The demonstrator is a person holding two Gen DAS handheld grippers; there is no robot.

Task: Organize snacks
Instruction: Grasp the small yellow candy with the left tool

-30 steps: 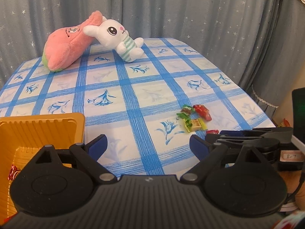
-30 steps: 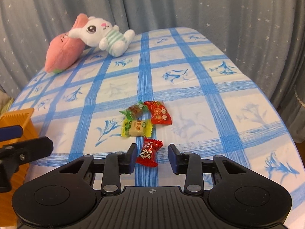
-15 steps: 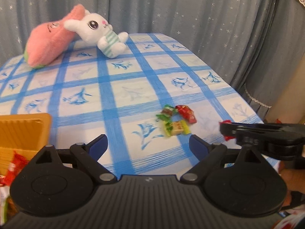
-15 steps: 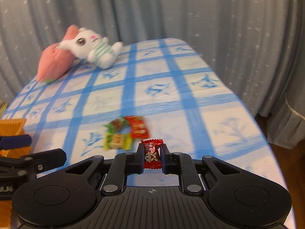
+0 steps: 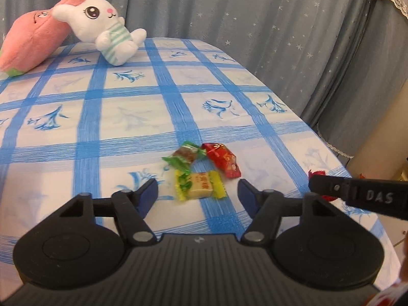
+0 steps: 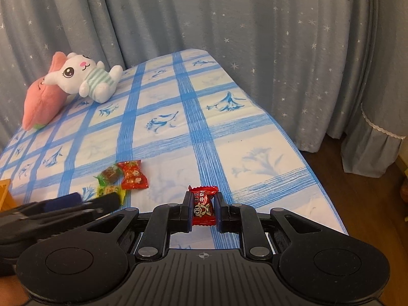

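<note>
My right gripper (image 6: 203, 207) is shut on a small red wrapped candy (image 6: 202, 207), held above the tablecloth. On the cloth lie three more snacks: a yellow candy (image 5: 200, 185), a green-wrapped brown one (image 5: 185, 155) and a red packet (image 5: 224, 160). My left gripper (image 5: 197, 192) hovers right over the yellow candy with its jaws closing; the blue pads stand apart on either side of it without touching. In the left wrist view the right gripper (image 5: 357, 195) reaches in from the right edge. The snacks (image 6: 131, 177) also show left of centre in the right wrist view.
A pink plush (image 5: 30, 43) and a white rabbit plush (image 5: 107, 30) lie at the table's far end. A corner of the orange tray (image 6: 5, 191) shows at the left edge. The table's right edge (image 6: 306, 158) drops to a wooden floor; grey curtains hang behind.
My right gripper closed on the red candy and lifted it off the cloth. My left gripper moved from the orange tray down to the snack pile, and its jaws have narrowed.
</note>
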